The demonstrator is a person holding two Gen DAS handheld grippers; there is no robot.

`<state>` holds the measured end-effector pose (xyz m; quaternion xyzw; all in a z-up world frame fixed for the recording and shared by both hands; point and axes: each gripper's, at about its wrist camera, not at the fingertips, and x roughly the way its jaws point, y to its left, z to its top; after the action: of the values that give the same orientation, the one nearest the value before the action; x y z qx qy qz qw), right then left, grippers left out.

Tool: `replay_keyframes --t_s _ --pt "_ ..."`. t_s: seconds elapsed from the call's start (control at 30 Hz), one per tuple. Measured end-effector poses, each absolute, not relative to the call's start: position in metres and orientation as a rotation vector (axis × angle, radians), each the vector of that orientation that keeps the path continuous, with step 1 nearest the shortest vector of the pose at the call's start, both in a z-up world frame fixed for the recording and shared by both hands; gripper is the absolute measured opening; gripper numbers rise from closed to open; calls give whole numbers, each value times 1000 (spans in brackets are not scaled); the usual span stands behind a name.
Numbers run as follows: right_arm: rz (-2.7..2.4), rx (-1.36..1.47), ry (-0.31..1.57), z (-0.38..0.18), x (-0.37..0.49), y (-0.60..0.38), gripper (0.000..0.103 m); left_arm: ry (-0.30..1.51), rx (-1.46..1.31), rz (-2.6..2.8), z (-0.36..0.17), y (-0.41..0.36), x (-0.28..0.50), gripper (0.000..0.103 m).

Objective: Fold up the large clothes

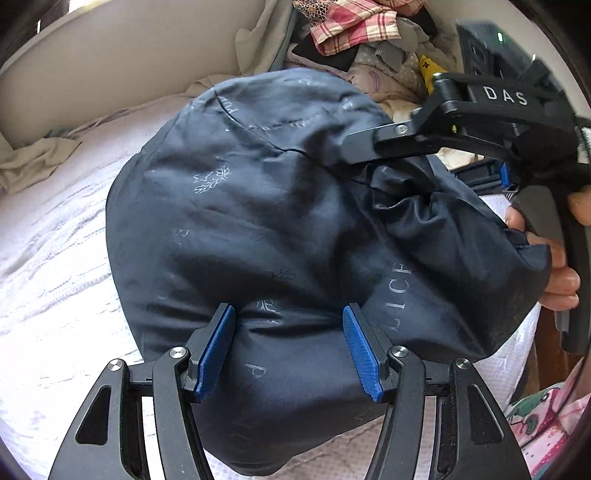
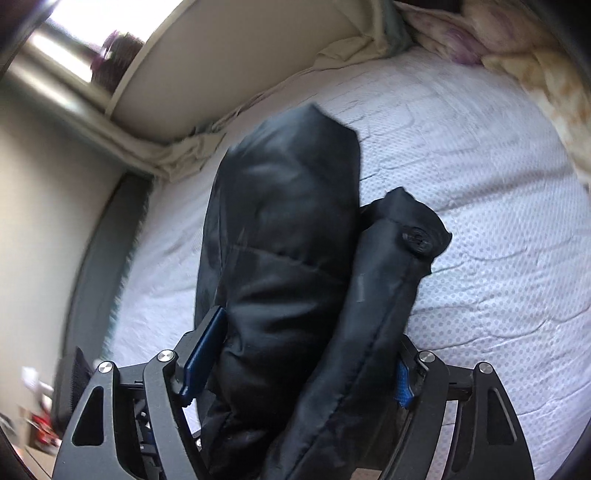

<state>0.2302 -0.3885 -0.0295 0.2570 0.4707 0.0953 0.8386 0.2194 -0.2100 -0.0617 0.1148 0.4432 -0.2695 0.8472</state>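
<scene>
Your left gripper [image 1: 290, 345] has its blue ribbed pads [image 1: 360, 350] pressed into the near edge of the dark navy padded jacket with pale printed lettering and leaf motifs [image 1: 258, 221]; the fabric bulges between the fingers, so it's clamped on a thick fold at a medium gap.

The jacket is bunched into a rounded mound on the white quilted mattress cover [image 1: 48, 266], its far side towards the pile of mixed clothes, including a pink plaid piece [image 1: 354, 26].

Your right gripper [image 2: 308, 356] straddles the jacket's thick folds, jaws wide. In its own view the left pad [image 2: 205, 356] lies against the fabric and the right pad [image 2: 403, 384] is mostly hidden behind a padded fold with a black snap button [image 2: 417, 236]. I can't tell whether it's gripping or just sitting around the cloth.

From the left view your right hand [image 1: 554, 266] holds the black handle [image 1: 546, 218], with a jacket corner draped against the fingers.
</scene>
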Motion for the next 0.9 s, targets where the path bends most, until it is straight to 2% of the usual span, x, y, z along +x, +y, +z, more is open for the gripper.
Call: replay_keyframes --t_s 0.1,0.17,0.23,0.33,0.4,0.63,0.9 --pt "177 422 1014 -29 233 -369 76 932 254 -564 -65 -213 219 64" --pt "150 340 1022 -32 235 -360 66 930 262 -564 -65 -216 216 64" --pt "122 309 1027 -35 237 -359 48 932 257 -579 -61 -216 214 64" --pt "140 384 1003 -33 234 -372 34 941 225 -610 -52 -209 214 64" --pt "153 403 976 -24 228 -379 30 938 201 -614 -45 -201 214 64" --pt "103 462 916 -10 201 -413 26 876 134 -562 -19 -165 212 64" --pt "136 766 916 -67 186 -471 27 871 162 -560 -24 -170 208 64"
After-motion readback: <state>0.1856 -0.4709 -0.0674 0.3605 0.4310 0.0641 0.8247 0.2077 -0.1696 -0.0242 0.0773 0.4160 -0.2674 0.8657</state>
